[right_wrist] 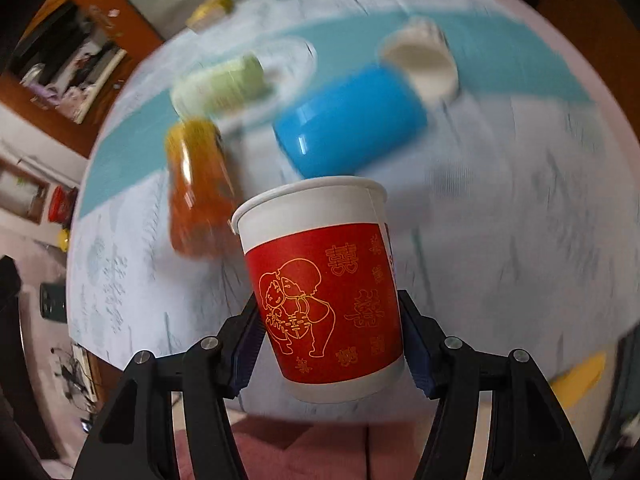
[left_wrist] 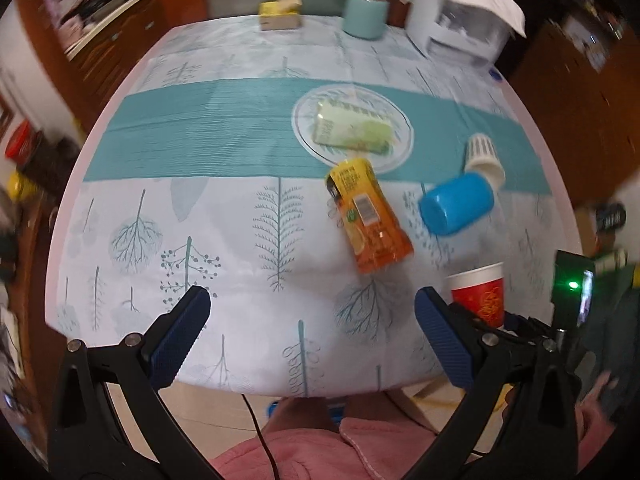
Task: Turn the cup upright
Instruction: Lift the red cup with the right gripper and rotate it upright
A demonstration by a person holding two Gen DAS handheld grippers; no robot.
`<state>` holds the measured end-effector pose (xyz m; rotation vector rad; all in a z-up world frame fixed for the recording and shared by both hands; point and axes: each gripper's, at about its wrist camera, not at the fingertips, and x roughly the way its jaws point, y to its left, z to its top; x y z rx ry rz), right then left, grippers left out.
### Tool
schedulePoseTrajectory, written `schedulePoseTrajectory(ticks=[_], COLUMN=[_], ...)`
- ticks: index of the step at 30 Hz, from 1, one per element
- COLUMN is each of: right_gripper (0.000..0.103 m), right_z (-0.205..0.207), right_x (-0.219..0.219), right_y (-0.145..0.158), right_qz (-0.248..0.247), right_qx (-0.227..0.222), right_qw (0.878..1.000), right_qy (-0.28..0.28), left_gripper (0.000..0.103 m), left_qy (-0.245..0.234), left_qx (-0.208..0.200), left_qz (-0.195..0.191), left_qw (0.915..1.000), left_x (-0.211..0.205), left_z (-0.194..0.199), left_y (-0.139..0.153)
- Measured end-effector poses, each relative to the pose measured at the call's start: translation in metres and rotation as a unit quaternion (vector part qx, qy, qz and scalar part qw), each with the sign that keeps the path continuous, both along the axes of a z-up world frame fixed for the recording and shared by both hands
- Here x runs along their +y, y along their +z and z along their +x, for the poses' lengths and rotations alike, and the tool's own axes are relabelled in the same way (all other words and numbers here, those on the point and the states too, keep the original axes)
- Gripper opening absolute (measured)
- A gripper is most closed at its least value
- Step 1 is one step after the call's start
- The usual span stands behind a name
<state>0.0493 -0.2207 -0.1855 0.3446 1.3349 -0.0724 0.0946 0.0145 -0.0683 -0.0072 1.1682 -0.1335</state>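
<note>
- While the right gripper clamps the red paper cup between its blue pads, one pad on each side of the cup's lower wall, the cup sits rim-up with a slight tilt, lifted off the tablecloth.
- Gold line art on the cup's red band shows two children embracing; gold Chinese characters run beside them, the double-happiness sign among them. The white rim and white base are bare.
- From the left wrist view, the same cup appears just beside the left gripper's right finger, near the table's front edge.
- Left gripper is spread wide with nothing between its fingers, hovering over the tablecloth's near edge.
- Just beyond the cup lies a blue cup on its side, its closed base towards the camera.
- Touching the blue cup's far end is a white ribbed cup.
- Left of the blue cup, an orange juice carton lies on its side; a barcode shows, the print too blurred to read.
- Beyond the carton, a glass plate holds a pale green packet, its lettering unreadable.
- At the table's far edge stand a pale teal canister, a yellow box and a white appliance.
</note>
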Motion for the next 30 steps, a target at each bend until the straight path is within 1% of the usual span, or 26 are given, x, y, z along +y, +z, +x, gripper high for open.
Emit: schedulePoseTrajectory(ticks=[3, 6, 8, 11, 13, 15, 17, 18, 19, 22, 25, 28, 30], right_gripper=[0.063, 0.063, 0.063, 0.065, 0.065, 0.066, 0.071, 0.076, 0.079, 0.079, 0.079, 0.081, 0.081], right_z=[-0.018, -0.029, -0.024, -0.019, -0.007, -0.007, -0.001, 0.003, 0.001, -0.006, -0.017, -0.023, -0.028], right_x=[0.004, 0.01, 0.011, 0.011, 0.01, 0.01, 0.012, 0.013, 0.012, 0.003, -0.015, -0.035, -0.05], right_y=[-0.015, -0.023, -0.028, -0.031, -0.031, -0.027, -0.023, -0.02, -0.014, 0.003, 0.019, 0.032, 0.037], right_qz=[0.018, 0.023, 0.023, 0.023, 0.024, 0.025, 0.025, 0.025, 0.024, 0.022, 0.034, 0.044, 0.041], right_qx=[0.015, 0.018, 0.021, 0.012, 0.016, 0.016, 0.013, 0.013, 0.01, 0.005, 0.003, 0.004, 0.005], right_qw=[1.0, 0.999, 0.999, 0.999, 0.999, 0.999, 0.999, 0.999, 1.0, 1.0, 0.999, 0.999, 0.998], right_qy=[-0.019, -0.035, -0.038, -0.033, -0.031, -0.028, -0.024, -0.022, -0.017, 0.002, 0.018, 0.028, 0.036], left_gripper=[0.101, 0.101, 0.101, 0.101, 0.101, 0.101, 0.101, 0.101, 0.101, 0.101, 0.101, 0.101, 0.101], left_qy=[-0.029, -0.042, -0.046, -0.048, -0.049, -0.053, -0.054, -0.055, -0.055, -0.052, -0.047, -0.038, -0.031], left_qx=[0.013, 0.035, 0.047, 0.064, 0.071, 0.078, 0.081, 0.084, 0.086, 0.099, 0.112, 0.128, 0.141], left_qz=[-0.005, -0.01, -0.009, -0.011, -0.014, -0.015, -0.017, -0.018, -0.018, -0.025, -0.044, -0.058, -0.069], left_qw=[0.9995, 0.9985, 0.9978, 0.9967, 0.9962, 0.9955, 0.9951, 0.9948, 0.9947, 0.9934, 0.9916, 0.9894, 0.9871], left_x=[-0.005, -0.005, -0.005, -0.004, -0.004, -0.006, -0.009, -0.011, -0.014, -0.027, -0.043, -0.064, -0.082], left_z=[-0.006, -0.008, -0.007, -0.008, -0.006, -0.007, -0.005, -0.005, -0.004, -0.004, -0.003, -0.003, -0.003], left_y=[-0.01, -0.022, -0.03, -0.039, -0.043, -0.045, -0.046, -0.047, -0.047, -0.05, -0.052, -0.057, -0.064])
